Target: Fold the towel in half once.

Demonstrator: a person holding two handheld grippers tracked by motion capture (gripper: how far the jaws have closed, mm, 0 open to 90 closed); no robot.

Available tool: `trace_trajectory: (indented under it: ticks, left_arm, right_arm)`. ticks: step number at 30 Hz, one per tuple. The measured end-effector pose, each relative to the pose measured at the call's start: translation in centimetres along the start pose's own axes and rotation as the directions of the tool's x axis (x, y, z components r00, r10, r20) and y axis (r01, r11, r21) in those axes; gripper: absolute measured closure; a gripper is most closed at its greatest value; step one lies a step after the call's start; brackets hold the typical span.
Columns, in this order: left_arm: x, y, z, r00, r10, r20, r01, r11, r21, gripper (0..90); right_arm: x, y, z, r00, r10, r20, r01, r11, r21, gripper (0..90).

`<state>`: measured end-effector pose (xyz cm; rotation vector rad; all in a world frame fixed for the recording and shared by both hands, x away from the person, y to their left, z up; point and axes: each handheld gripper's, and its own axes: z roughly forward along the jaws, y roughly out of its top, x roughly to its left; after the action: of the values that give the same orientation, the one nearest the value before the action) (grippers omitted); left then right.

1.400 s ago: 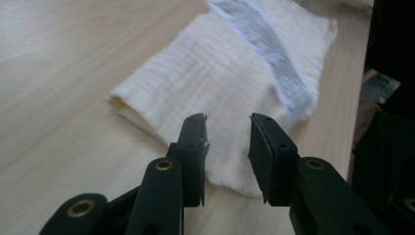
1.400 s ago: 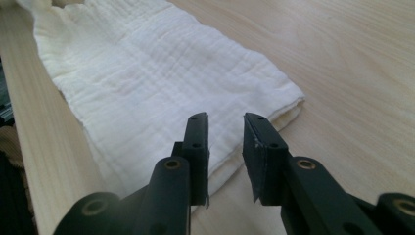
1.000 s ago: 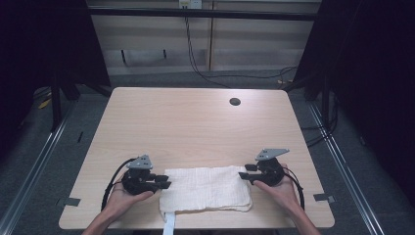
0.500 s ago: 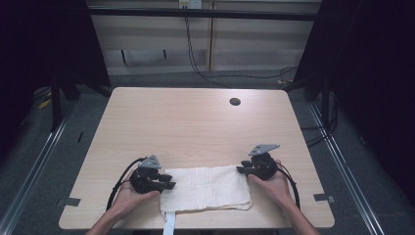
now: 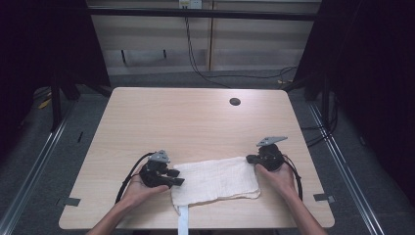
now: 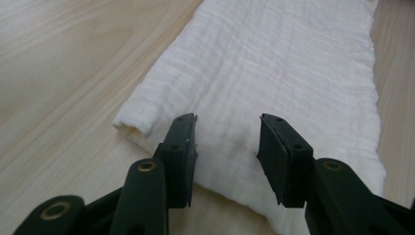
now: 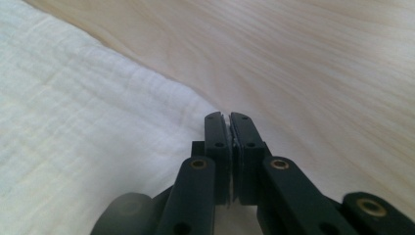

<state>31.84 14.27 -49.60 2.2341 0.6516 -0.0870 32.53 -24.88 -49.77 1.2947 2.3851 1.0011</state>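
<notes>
A folded white towel (image 5: 215, 181) lies near the table's front edge. My left gripper (image 5: 177, 177) is at its left end. In the left gripper view that gripper (image 6: 227, 132) is open, its jaws having just been opening. The towel (image 6: 274, 63) lies under and between the pads without being pressed. My right gripper (image 5: 250, 159) is at the towel's far right corner. In the right gripper view the right gripper (image 7: 229, 117) has just closed. A thin white sliver of the towel (image 7: 73, 122) is pinched between its pads.
The light wooden table (image 5: 186, 122) stretches bare behind the towel, with a dark round hole (image 5: 235, 102) near its far edge. A white strip (image 5: 182, 223) hangs over the front edge below the towel. Dark floor and metal rails surround the table.
Both hands have shifted a little away from the front edge, staying at the towel's ends. The right jaws have closed on the towel's corner and the left jaws have spread.
</notes>
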Motion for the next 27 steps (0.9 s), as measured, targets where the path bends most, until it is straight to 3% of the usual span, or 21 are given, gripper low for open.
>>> trace_trajectory:
  ticks: [4,7,11,13,15,16,17,19,20,23,26,27]
  left_arm:
    - [-0.2,0.9,0.4,1.0,-0.003,0.009,0.003,1.0,0.002,57.6]
    - [0.2,1.8,-0.1,0.9999,0.006,-0.01,-0.006,0.9998,-0.018,55.9]
    - [1.5,2.6,-0.8,0.9992,-0.039,0.0,0.039,0.9967,-0.071,54.9]
    - [2.2,3.0,-1.2,0.9986,-0.031,-0.043,0.028,0.9973,-0.068,54.5]
    - [3.3,3.1,-1.6,0.9979,-0.062,-0.021,0.059,0.9928,-0.104,57.1]
    - [3.7,3.0,-1.6,0.998,-0.063,-0.005,0.062,0.9914,-0.115,57.1]
    - [4.3,2.8,-1.6,0.9975,-0.071,0.009,0.071,0.9903,-0.119,60.1]
    - [4.9,2.2,-1.7,0.9959,-0.091,0.0,0.09,0.9882,-0.124,59.1]
    - [5.0,2.1,-1.8,0.996,-0.089,-0.006,0.088,0.9897,-0.113,57.7]
    - [5.1,1.8,-2.1,0.9954,-0.094,-0.016,0.092,0.9896,-0.111,54.9]
    - [5.2,1.7,-2.2,0.9943,-0.103,-0.03,0.099,0.9882,-0.117,52.4]
    - [5.2,1.7,-2.2,0.9942,-0.102,-0.036,0.097,0.9887,-0.114,52.4]
  right_arm:
    - [-0.4,0.0,-1.1,0.9998,0.013,0.012,-0.012,0.999,-0.036,74.0]
    - [0.2,0.4,-2.2,0.9999,-0.012,0.01,0.013,0.998,-0.061,68.0]
    - [2.0,1.0,-3.3,0.998,-0.034,-0.053,0.029,0.996,-0.086,63.5]
    - [3.4,1.5,-3.4,0.9938,-0.074,-0.082,0.069,0.995,-0.068,62.2]
    - [5.5,2.0,-3.1,0.9854,-0.107,-0.132,0.1,0.993,-0.061,62.1]
    - [5.5,2.0,-3.1,0.9854,-0.107,-0.132,0.1,0.993,-0.061,62.1]
    - [6.1,2.1,-2.8,0.9813,-0.116,-0.154,0.108,0.992,-0.061,61.9]
    - [7.7,2.3,-2.0,0.9703,-0.135,-0.201,0.126,0.99,-0.055,61.1]
    - [8.8,2.3,-1.4,0.9555,-0.156,-0.25,0.149,0.988,-0.048,61.3]
    - [11.4,2.5,0.0,0.9292,-0.206,-0.307,0.205,0.978,-0.036,59.5]
    - [14.6,3.2,1.7,0.8946,-0.235,-0.38,0.238,0.971,-0.041,55.0]
    - [14.6,3.2,1.7,0.8946,-0.235,-0.38,0.238,0.971,-0.041,55.0]
